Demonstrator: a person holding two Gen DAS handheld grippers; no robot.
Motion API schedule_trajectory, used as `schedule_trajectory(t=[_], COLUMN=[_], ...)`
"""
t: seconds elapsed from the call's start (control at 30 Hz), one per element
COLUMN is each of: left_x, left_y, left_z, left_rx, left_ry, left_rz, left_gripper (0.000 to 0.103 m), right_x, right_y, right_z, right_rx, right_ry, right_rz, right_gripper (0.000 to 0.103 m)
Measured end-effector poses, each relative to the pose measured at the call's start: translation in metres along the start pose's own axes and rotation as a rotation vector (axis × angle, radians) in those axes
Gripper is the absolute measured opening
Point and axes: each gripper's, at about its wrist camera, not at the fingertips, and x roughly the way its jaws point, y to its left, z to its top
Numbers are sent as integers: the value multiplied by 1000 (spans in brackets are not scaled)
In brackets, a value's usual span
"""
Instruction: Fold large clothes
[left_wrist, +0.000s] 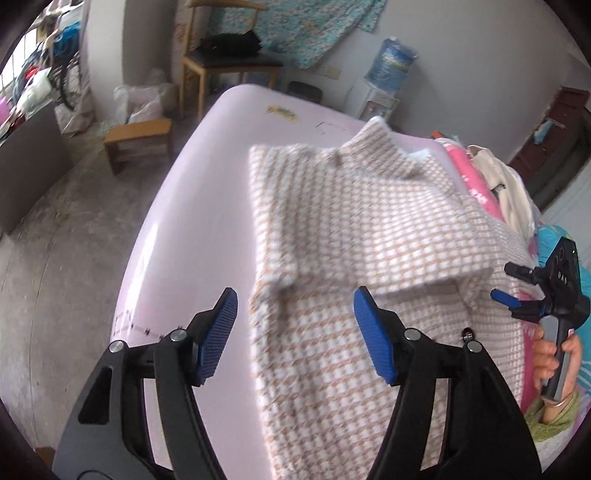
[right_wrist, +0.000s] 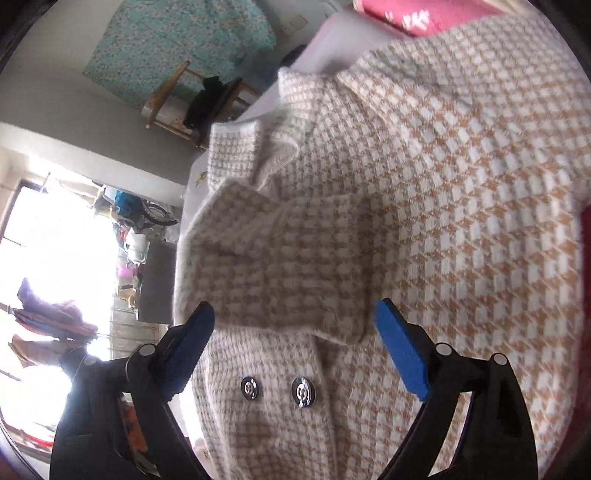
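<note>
left wrist view: left gripper (left_wrist: 295, 325) at the bottom of the frame, jaws apart, nothing between the pads. checked coat (left_wrist: 351, 229) lies on the pink bed (left_wrist: 177, 229) at centre, one sleeve folded across the body. right gripper (left_wrist: 511, 286) at the right edge, held by a hand (left_wrist: 554, 358), jaws apart.

right wrist view: right gripper (right_wrist: 295, 328) at the bottom, jaws apart and empty, over the coat (right_wrist: 443, 221), which fills centre and right. two buttons (right_wrist: 303, 392) lie low centre. chair (right_wrist: 192, 99) upper left.
</note>
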Motion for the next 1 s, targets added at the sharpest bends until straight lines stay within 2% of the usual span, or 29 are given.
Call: schedule_trajectory(t=[0.07,0.1,0.17,0.3,0.4,0.43,0.47,0.6,0.7,0.83,0.9,0.93,1.0], left_x=[12,17,25,36,47,50,53,63,67,70,69,69,69], left_y=[12,15,17,10,7,3,2,-3,-4,-3,-3,-3,-4], left_z=[-16,-21,-27,-28,-25,-24,-23,-16,-10,-6,-7,-8,-10], left_rx=[-14,-12,3,56,82,91,102,126,122,113,116,121,129], left_ry=[27,38,45,19,20,22,22,2,-3,-3,-5,-8,-12], left_rz=[21,35,44,76,89,94,96,114,118,117,121,124,130], left_gripper=[54,51,47,45,42,40,38,30,24,20,19,19,19], right_x=[21,30,36,36,44,46,48,57,51,11,-6,-9,-5], right_y=[-9,-11,-8,6,16,22,27,46,69,122,142,147,140], right_z=[6,7,14,22,21,20,19,14,16,34,40,42,47], right_rx=[59,73,68,33,3,-26,-51,-186,-273,-418,-496,-530,-544], right_ry=[50,74,79,65,79,82,81,84,50,-124,-215,-241,-229], right_rz=[-9,-8,-25,-135,-168,-194,-221,-327,-380,-468,-543,-583,-643], right_gripper=[75,74,72,69,61,56,43,11,8,8,8,8,8])
